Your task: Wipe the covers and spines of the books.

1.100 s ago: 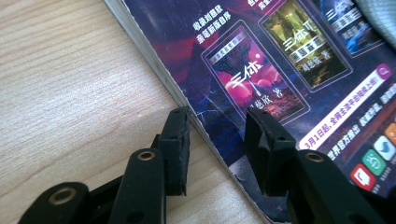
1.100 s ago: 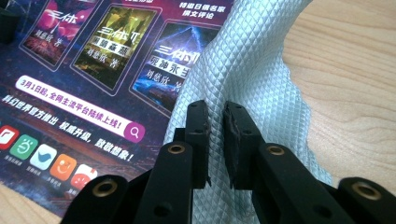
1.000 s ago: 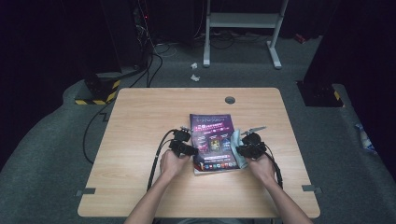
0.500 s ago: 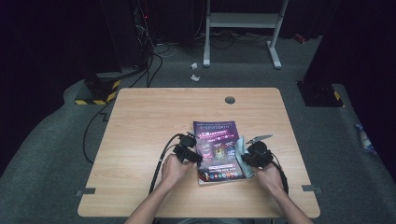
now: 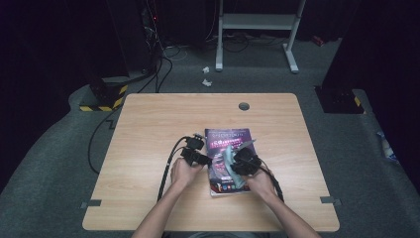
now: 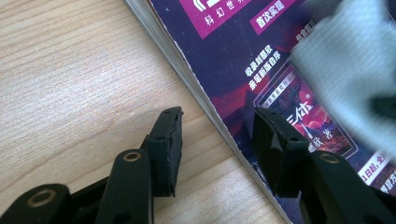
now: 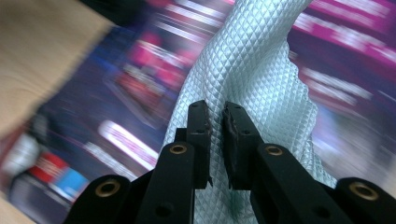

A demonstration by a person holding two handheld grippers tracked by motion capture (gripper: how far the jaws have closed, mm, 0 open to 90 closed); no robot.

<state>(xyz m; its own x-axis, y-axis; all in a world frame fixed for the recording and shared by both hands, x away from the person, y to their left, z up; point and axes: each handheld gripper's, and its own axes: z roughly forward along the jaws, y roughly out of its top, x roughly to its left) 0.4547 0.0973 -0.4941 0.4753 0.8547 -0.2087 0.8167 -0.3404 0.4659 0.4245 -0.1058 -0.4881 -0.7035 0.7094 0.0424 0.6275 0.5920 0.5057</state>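
Quilted grey cloth [image 7: 261, 70] sits pinched in my right tongs [image 7: 215, 122], draped over the purple cover of the magazine [image 5: 227, 161] lying flat on the wooden tabletop [image 5: 148, 129]. My left tongs [image 6: 217, 128] have just been opening and stand apart, straddling the magazine's left edge: one jaw over bare wood, the other over the cover, gripping nothing.

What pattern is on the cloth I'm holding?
Pale grey-blue cloth, fine diamond weave; clearest in right gripper view.
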